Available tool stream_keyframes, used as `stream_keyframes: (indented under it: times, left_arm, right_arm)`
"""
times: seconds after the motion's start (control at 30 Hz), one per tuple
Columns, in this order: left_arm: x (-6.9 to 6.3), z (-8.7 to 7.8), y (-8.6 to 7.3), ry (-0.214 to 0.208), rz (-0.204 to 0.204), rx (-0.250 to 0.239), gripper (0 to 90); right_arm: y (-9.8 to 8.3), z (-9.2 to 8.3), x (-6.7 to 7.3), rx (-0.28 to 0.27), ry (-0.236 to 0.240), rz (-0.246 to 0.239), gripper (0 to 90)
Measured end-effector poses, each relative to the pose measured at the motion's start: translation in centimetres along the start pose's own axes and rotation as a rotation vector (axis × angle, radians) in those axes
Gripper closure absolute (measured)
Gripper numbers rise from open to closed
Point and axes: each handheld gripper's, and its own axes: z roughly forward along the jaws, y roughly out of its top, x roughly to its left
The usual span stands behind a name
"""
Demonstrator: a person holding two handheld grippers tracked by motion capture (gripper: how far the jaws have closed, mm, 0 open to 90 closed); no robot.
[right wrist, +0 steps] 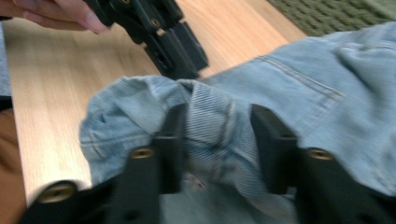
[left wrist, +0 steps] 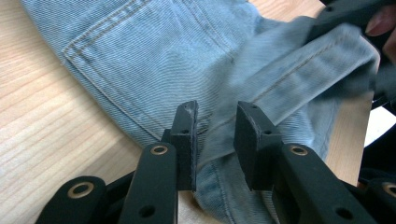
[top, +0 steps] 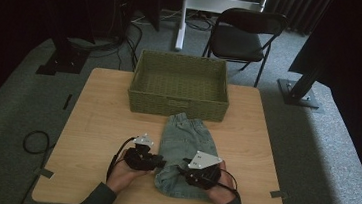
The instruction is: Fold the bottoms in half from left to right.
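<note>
A small pair of light blue jeans (top: 187, 143) lies on the wooden table (top: 101, 124), waistband toward the basket. My left gripper (top: 160, 163) sits at the near left edge of the denim. Its jaws hold a raised fold of the jeans (left wrist: 154, 51) between them at the left gripper (left wrist: 217, 135). My right gripper (top: 180, 171) comes in from the right at the near end. A bunched ridge of the jeans (right wrist: 327, 93) fills the gap of the right gripper (right wrist: 217, 140). The two grippers face each other, close together.
A green woven basket (top: 177, 106) stands at the far edge of the table, just behind the jeans. A black chair (top: 240, 37) and stand legs are on the floor beyond. Bare wood lies to the left and right of the jeans.
</note>
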Motion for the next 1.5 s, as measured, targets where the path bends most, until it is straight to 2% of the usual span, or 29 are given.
stream_keyframes:
  times: [0.13,0.47,0.67,0.73,0.87,0.97,1.07,1.2,1.27,1.37,1.5]
  left_arm:
    - [0.2,0.1,0.0,0.007,-0.006,0.003,70.2]
    - [-0.3,1.7,-0.3,-0.005,0.020,0.051,70.0]
    - [-1.0,3.5,-0.2,0.034,0.064,0.104,70.0]
    - [-1.2,4.1,-0.1,0.037,0.068,0.113,70.0]
    - [-1.4,4.4,0.2,0.031,0.073,0.110,70.0]
    - [-0.9,4.2,0.5,0.037,0.055,0.096,68.2]
    - [-0.4,4.0,0.7,0.049,0.036,0.081,67.0]
    - [0.0,3.8,1.0,0.058,0.026,0.070,66.2]
    - [0.0,3.8,1.1,0.060,0.025,0.066,65.9]
    - [0.0,3.9,1.2,0.060,0.027,0.066,65.8]
    - [0.0,3.9,1.1,0.059,0.025,0.065,65.7]
  right_arm:
    - [-0.3,-1.8,-0.8,-0.024,-0.022,0.012,71.4]
    - [-1.7,-7.2,-2.8,-0.112,-0.102,0.083,76.0]
    - [-2.6,-9.5,-3.3,-0.138,-0.150,0.102,76.4]
    - [-3.1,-10.0,-3.5,-0.139,-0.148,0.110,76.3]
    - [-4.3,-10.4,-3.8,-0.109,-0.158,0.131,76.4]
    - [-5.5,-10.3,-4.0,-0.081,-0.145,0.156,77.6]
    - [-6.6,-10.1,-4.0,-0.062,-0.124,0.180,72.0]
    - [-6.9,-10.7,-4.7,-0.136,-0.101,0.211,65.0]
    - [-6.6,-10.7,-5.1,-0.151,-0.114,0.218,64.2]
    - [-6.0,-9.7,-6.2,-0.157,-0.139,0.220,63.5]
    - [-5.2,-6.9,-8.0,-0.144,-0.132,0.223,63.5]
